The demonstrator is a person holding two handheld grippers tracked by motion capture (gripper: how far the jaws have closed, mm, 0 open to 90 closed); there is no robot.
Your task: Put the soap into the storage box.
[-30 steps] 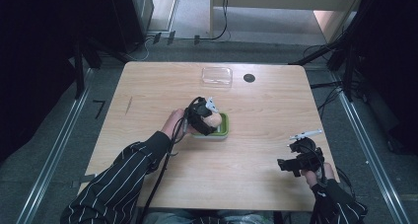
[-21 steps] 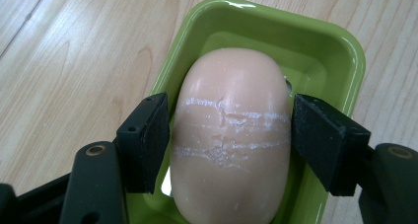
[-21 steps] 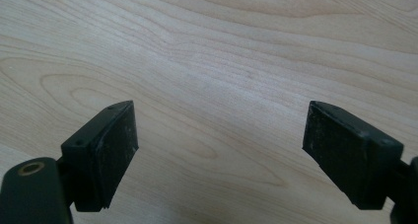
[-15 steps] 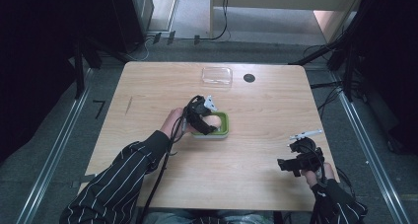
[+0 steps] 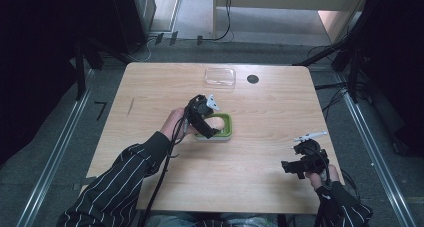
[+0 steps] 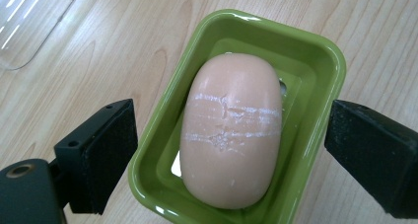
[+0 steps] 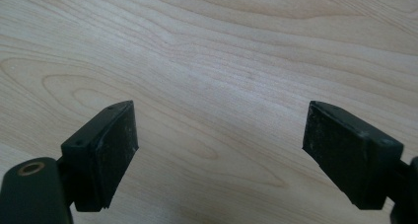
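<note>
Left gripper, fingers just spread and released, straddles soap bar in green dish, centre frame; soap probably slick, firm: pinch its long sides.

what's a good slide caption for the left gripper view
Left gripper open, jaws astride the green soap dish holding a peach soap bar.

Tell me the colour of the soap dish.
Green; the soap dish shows best in the left gripper view.
</note>
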